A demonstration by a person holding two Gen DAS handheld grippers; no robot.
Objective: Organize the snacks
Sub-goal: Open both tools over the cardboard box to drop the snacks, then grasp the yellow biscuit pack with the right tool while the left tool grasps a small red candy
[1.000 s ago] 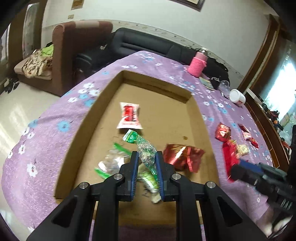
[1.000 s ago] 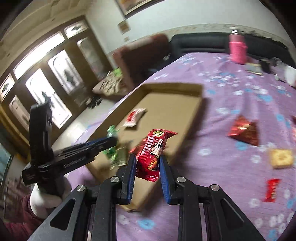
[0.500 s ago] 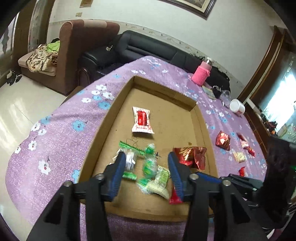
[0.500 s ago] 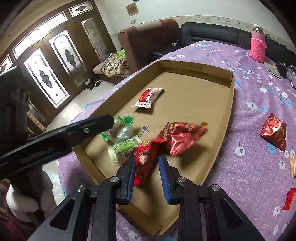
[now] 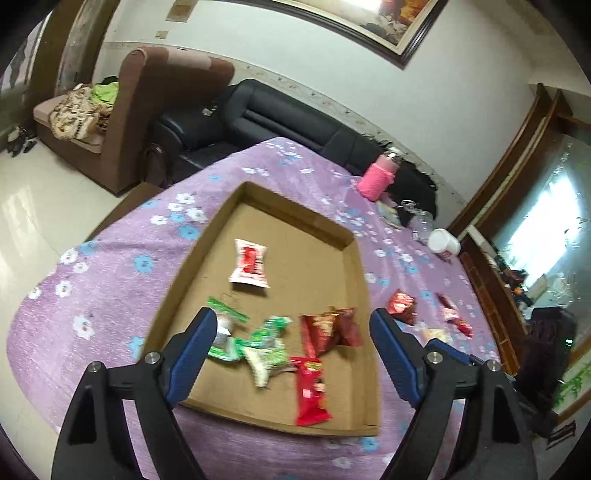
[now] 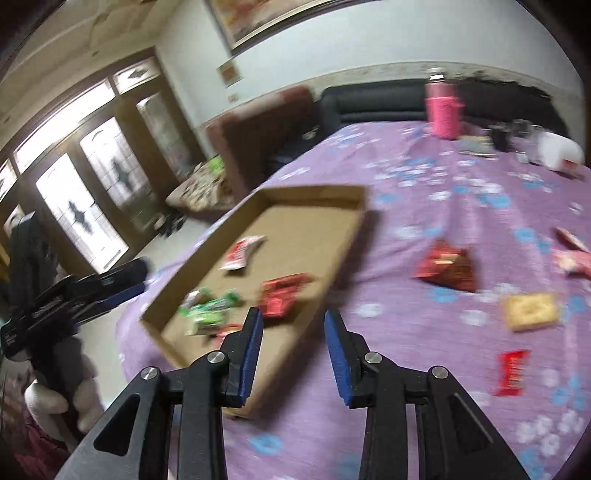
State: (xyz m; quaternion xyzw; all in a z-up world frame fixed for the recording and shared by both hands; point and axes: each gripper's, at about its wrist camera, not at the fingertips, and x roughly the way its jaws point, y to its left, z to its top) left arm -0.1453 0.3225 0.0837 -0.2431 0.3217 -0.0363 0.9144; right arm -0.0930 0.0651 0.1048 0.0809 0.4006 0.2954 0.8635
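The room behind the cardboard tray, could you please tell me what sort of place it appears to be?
Most likely a home living room. A black leather sofa and a brown armchair stand by the wall, a framed picture hangs above, and the snacks lie on a table under a purple floral cloth.

Purple cloth [image 5: 110, 273] with blue and white flowers; brown cardboard tray [image 5: 306, 266]; green packets [image 5: 258, 343] and red packets [image 5: 328, 328] at centre; pink bottle [image 5: 376, 181] upper right.
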